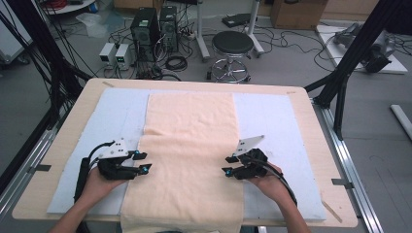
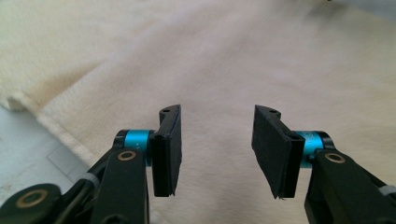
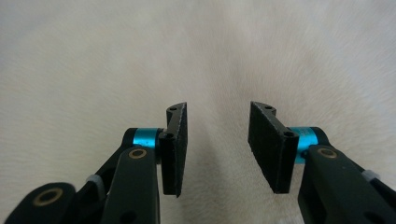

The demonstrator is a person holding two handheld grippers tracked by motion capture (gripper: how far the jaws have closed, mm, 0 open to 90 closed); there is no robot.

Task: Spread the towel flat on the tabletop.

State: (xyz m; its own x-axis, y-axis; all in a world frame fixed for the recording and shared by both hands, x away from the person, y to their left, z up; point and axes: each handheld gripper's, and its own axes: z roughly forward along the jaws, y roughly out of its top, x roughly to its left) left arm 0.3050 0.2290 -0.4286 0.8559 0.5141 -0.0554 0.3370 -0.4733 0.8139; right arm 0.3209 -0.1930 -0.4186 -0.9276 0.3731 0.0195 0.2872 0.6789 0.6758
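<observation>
Fingers (image 2: 168, 149) apart above towel (image 1: 189, 145), contact unclear

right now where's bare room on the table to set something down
Bare blue mat left of the towel, and again right of it up to the table edge. It is crowded near the front, where both hands work at the towel's sides.

The near end of the peach-coloured fleece cloth (image 1: 190, 145) hangs over the front edge of the light wooden table (image 1: 311, 121) and is cut off by the lower border of the high view. The pale blue mat (image 1: 116, 116) is hidden wherever the cloth covers it. In the right gripper view the cloth is blurred and its borders lie outside the frame. Both forearms are cropped at the bottom.
</observation>
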